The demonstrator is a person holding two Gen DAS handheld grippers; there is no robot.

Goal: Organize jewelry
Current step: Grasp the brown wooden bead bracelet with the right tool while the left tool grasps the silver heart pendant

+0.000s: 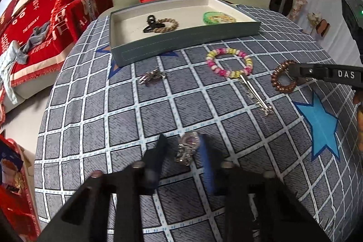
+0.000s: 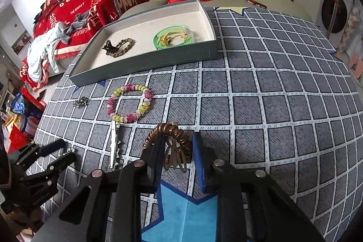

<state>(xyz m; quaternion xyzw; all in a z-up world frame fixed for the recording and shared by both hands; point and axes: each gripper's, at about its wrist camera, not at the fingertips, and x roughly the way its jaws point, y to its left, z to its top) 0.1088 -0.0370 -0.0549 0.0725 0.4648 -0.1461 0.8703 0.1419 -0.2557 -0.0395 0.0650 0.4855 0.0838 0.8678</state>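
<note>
Jewelry lies spread over a checked cloth (image 1: 95, 119) on a round table. Left gripper (image 1: 181, 146): jaws narrow, one on each side of a silver trinket (image 1: 187, 150) near the table's near edge; whether the pads press on it cannot be told. Right gripper (image 2: 178, 146): jaws narrow; the left finger (image 2: 158, 151) stands inside a brown coil ring (image 2: 168, 132), the right one outside it, a brown hair clip (image 2: 174, 156) between them; contact with either cannot be told. Bead bracelet (image 1: 229, 62), pink and yellow, lies toward the table's middle, a silver pin (image 1: 256, 94) touching its near side. Small silver piece (image 1: 152, 77) lies apart, left of the bracelet. Tray (image 1: 181, 42) sits at the far edge and holds a black clip (image 1: 150, 25) on a rope bracelet (image 1: 168, 25), and, well apart from these, a green bangle (image 1: 217, 17).
</note>
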